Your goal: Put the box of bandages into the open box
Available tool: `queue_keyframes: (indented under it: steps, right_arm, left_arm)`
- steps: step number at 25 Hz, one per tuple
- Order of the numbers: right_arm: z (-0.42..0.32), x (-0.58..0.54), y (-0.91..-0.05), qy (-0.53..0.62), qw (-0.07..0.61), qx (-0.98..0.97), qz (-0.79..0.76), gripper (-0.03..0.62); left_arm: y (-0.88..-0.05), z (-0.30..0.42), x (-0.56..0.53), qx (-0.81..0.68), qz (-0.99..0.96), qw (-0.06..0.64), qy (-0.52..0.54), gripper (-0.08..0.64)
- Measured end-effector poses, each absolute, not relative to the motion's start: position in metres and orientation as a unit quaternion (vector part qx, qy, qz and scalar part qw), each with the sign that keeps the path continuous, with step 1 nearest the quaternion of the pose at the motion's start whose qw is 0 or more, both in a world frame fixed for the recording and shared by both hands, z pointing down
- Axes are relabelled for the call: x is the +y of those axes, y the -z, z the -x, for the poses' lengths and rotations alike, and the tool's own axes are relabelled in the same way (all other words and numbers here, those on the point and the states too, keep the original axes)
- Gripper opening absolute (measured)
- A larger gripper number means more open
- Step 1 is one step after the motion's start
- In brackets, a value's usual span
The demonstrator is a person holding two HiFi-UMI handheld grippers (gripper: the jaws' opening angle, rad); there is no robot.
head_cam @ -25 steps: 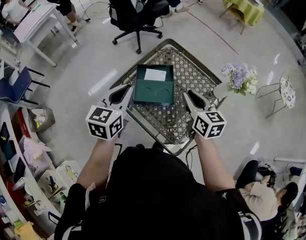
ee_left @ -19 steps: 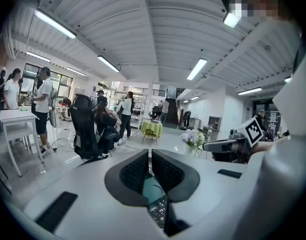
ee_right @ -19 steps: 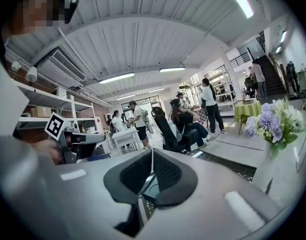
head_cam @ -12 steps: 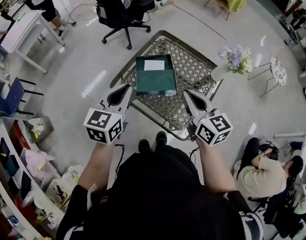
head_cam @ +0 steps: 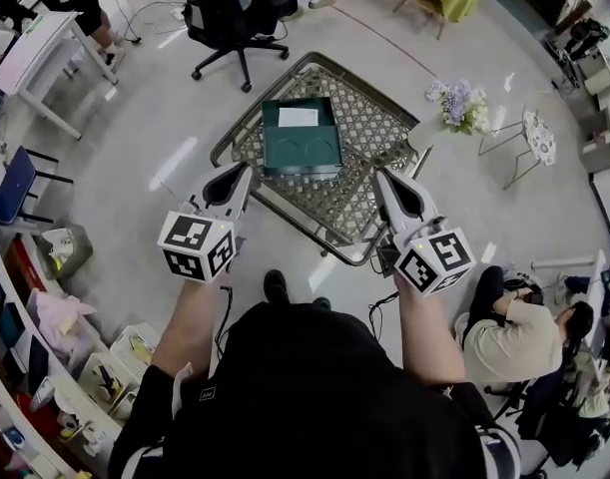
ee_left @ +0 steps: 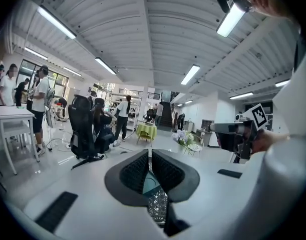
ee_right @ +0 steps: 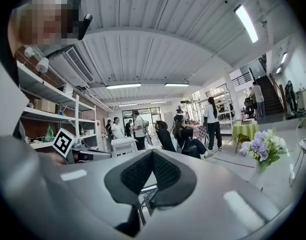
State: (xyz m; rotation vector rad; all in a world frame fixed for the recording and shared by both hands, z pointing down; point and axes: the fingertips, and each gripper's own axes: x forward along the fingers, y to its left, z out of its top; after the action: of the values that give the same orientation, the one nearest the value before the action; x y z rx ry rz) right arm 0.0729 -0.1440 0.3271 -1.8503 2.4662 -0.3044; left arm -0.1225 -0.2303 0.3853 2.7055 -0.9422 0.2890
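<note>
White box of bandages [head_cam: 299, 117] lies flat in the far end of the open green box [head_cam: 303, 154], long axis left-right across head view, on metal lattice table [head_cam: 379, 140], grey floor, busy office with swivel chair [head_cam: 223, 16] and flowers [head_cam: 459, 106]; left gripper [head_cam: 245, 171] and right gripper [head_cam: 382, 176] both closed, empty.

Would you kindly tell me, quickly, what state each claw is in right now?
Left claw: closed, holding nothing.
Right claw: closed, holding nothing.
</note>
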Motion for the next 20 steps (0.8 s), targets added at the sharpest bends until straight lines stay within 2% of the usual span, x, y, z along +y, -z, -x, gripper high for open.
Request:
queue_keyframes:
  steps: [20]
  right_arm:
    - [-0.132,-0.035,-0.346,0.115,0.050,0.806,0.579,0.008]
  left_arm:
    - [-0.361,0.052,-0.124,-0.341,-0.929,0.110,-0.092,0.026]
